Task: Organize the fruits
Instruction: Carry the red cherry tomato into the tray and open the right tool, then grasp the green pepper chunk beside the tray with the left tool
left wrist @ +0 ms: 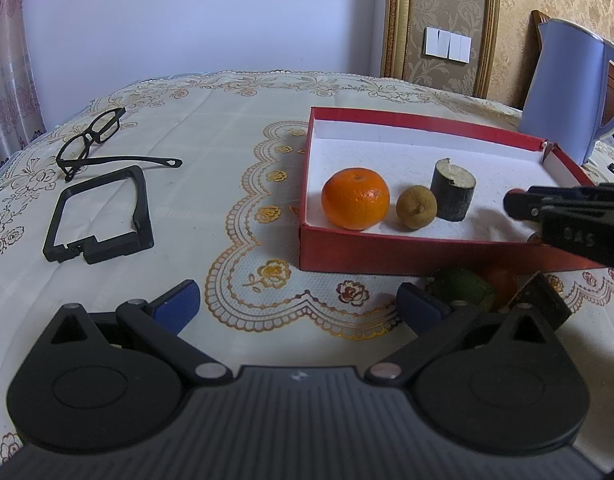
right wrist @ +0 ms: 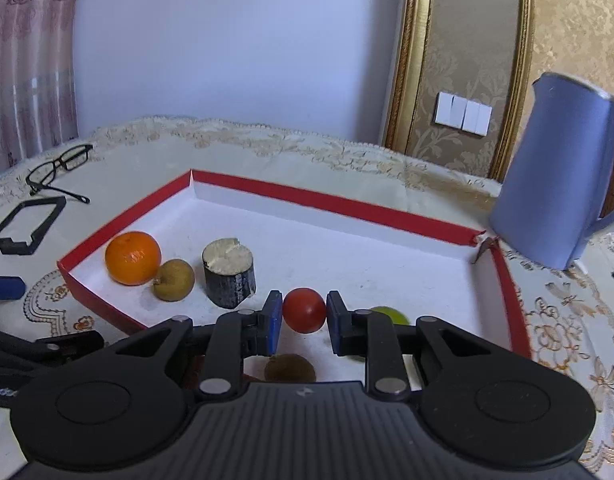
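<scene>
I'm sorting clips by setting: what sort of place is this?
Probably a room in a home: a table under an embroidered tablecloth, damask wallpaper with gilt trim, and a lace curtain. A kettle stands nearby.

Orange (left wrist: 355, 198) in box (left wrist: 419, 255), left

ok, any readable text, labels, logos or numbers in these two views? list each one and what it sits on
"DAS", or close to it: faint embossed characters on the right gripper body in the left wrist view; too low in contrast to be sure.
Small white emblem, no letters: on the left gripper body.
The same emblem, no letters: on the right gripper body in its own view.
Nothing legible on the red box, blue kettle, wall switches or glasses.
</scene>
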### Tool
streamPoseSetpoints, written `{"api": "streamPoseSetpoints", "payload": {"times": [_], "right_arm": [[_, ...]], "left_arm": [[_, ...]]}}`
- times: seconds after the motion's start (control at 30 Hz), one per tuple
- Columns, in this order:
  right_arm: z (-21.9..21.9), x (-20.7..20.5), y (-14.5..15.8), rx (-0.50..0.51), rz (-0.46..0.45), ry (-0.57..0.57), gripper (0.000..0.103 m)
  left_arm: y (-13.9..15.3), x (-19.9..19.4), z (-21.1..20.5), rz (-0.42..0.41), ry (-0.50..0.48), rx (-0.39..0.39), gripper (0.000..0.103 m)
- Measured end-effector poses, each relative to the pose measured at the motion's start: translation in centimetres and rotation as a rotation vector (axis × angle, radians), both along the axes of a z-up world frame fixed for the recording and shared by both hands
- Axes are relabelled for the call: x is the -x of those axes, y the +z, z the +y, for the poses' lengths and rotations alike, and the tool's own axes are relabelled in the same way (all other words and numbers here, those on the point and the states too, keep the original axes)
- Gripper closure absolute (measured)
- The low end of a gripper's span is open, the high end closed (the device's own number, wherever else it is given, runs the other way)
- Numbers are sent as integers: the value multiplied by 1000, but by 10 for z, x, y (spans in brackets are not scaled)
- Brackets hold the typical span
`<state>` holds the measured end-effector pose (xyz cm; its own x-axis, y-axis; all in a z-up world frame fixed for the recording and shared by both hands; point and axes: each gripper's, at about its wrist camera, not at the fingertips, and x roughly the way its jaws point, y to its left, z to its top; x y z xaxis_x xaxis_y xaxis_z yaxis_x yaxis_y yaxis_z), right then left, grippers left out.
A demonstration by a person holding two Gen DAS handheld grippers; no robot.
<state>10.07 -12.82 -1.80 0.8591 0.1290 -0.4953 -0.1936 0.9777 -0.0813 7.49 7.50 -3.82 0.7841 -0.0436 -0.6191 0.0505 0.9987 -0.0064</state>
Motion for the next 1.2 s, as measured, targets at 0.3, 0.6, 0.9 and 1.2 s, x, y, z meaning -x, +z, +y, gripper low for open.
{"api": "streamPoseSetpoints", "payload": {"times": [0.3,0.6,0.9,1.2], "right_arm": [[-6,-2,-9,-20,13,9,78],[-65,64,6,-90,-14,-104,40],[-142,114,-9,-63,-56,-293,23],[-162,84,-30,-117,88,-338,11]], "left_arm": [[0,0,0,0,0,-2,0],[0,0,0,0,0,-2,0],[0,0,0,0,0,-2,0],[1,6,0,-16,-48,37,0]]}}
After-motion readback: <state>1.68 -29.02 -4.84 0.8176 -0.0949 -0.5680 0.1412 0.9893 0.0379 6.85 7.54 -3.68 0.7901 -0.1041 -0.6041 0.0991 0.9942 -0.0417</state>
